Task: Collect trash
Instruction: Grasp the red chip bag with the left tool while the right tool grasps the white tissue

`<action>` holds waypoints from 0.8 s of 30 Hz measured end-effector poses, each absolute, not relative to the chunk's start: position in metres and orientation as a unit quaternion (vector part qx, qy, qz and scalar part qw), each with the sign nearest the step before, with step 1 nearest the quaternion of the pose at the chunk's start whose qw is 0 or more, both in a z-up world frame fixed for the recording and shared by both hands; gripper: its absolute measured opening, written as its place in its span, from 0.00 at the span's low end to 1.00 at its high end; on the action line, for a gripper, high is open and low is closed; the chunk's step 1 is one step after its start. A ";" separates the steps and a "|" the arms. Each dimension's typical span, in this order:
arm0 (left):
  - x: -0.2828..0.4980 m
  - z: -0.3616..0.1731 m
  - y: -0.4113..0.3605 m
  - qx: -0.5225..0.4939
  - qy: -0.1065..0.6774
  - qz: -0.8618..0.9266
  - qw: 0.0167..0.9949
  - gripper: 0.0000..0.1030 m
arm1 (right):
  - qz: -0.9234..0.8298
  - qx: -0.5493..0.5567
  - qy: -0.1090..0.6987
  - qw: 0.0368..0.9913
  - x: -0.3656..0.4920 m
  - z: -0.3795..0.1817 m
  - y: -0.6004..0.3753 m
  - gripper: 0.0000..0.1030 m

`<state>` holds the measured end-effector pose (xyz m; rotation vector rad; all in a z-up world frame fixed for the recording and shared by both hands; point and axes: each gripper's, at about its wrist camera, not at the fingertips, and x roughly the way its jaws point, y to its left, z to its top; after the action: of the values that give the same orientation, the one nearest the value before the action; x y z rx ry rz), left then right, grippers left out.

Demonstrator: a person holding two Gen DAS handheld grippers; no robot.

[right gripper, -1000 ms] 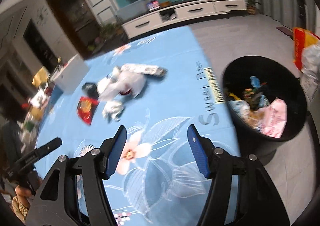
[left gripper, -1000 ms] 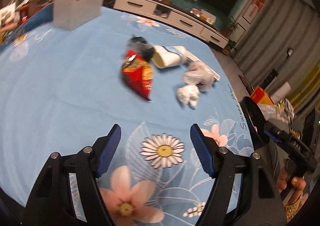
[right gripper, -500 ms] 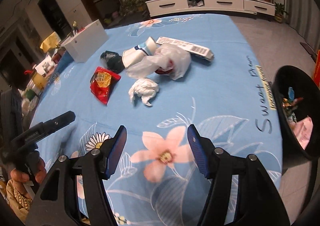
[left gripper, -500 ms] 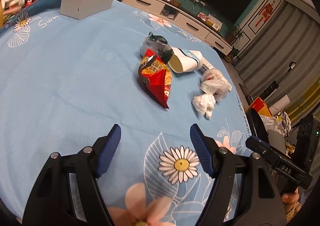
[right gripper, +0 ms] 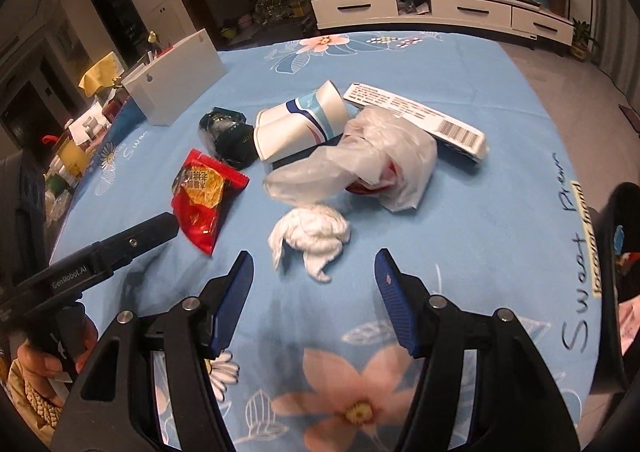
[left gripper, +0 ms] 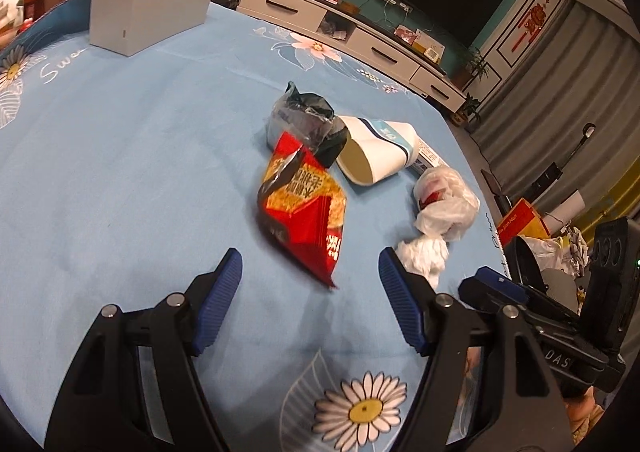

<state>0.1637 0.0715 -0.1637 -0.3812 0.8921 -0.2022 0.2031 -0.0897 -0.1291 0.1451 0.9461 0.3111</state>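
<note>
Over the desk (right gripper: 500, 140), both my tongs gape empty; I should centre the right tongs (right gripper: 314, 288) over the crumpled tissue (right gripper: 310, 232) before squeezing.

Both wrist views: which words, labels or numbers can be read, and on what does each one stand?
"GenRobot.AI": side of the left gripper.
"DAS": body of the right gripper, rest cut off.
"Sweet", cursive: blue tablecloth.
Red snack bag, long box with barcode: print too small to read.
</note>
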 end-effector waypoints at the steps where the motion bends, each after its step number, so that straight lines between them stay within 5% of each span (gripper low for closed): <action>1: 0.167 -0.165 0.070 -0.180 0.429 -0.096 0.880 0.68 | 0.152 0.067 0.453 0.876 0.206 -0.130 -0.087 0.61; 17: 0.191 -0.175 0.059 -0.155 0.440 -0.094 0.879 0.28 | 0.167 0.048 0.453 0.875 0.230 -0.145 -0.071 0.60; 24: 0.187 -0.174 0.061 -0.156 0.436 -0.092 0.882 0.09 | 0.162 0.029 0.456 0.874 0.230 -0.151 -0.068 0.30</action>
<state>0.1867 0.0613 -0.1742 -0.3241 0.9076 -0.1918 0.2304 -0.0679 -0.1507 0.0606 0.9529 0.3389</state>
